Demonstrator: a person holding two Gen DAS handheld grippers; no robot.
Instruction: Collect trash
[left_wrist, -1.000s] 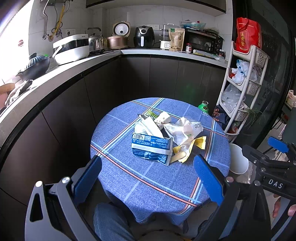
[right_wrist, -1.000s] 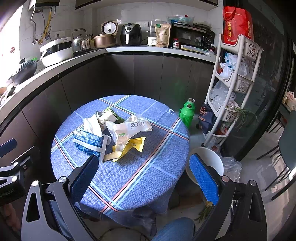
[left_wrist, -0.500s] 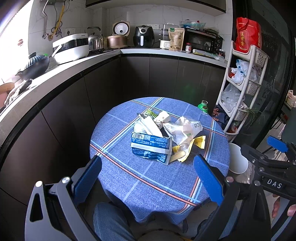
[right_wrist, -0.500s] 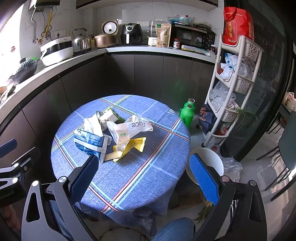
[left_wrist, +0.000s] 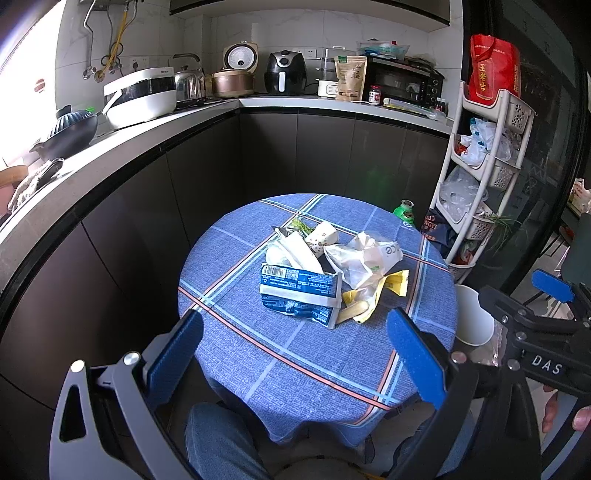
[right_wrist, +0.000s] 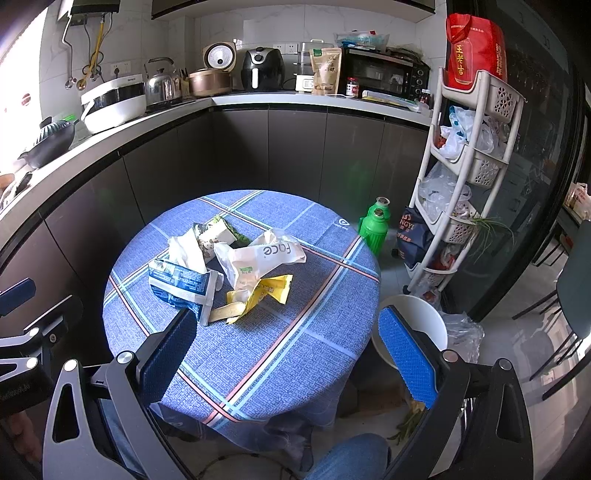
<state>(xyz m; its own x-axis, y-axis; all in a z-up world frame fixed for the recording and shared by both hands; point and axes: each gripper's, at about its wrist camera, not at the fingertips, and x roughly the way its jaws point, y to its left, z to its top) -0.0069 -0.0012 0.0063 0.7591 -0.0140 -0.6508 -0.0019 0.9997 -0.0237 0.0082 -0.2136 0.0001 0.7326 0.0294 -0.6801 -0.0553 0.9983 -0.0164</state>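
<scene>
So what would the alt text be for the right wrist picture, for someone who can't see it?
A pile of trash, wrappers, crumpled paper and a banana peel, lies on a round table with a blue checked cloth in a kitchen. The right gripper hangs open and empty over the table's near edge, and a white bin stands on the floor to the right.

Counter cloth (left_wrist: 258, 350) blue, pink-and-pale-blue plaid lines. Packet (left_wrist: 301, 291) dark blue and white. Wrapper (right_wrist: 273, 290) yellow. Thermos (right_wrist: 373, 230) green. Bin (right_wrist: 424, 325) white.
</scene>
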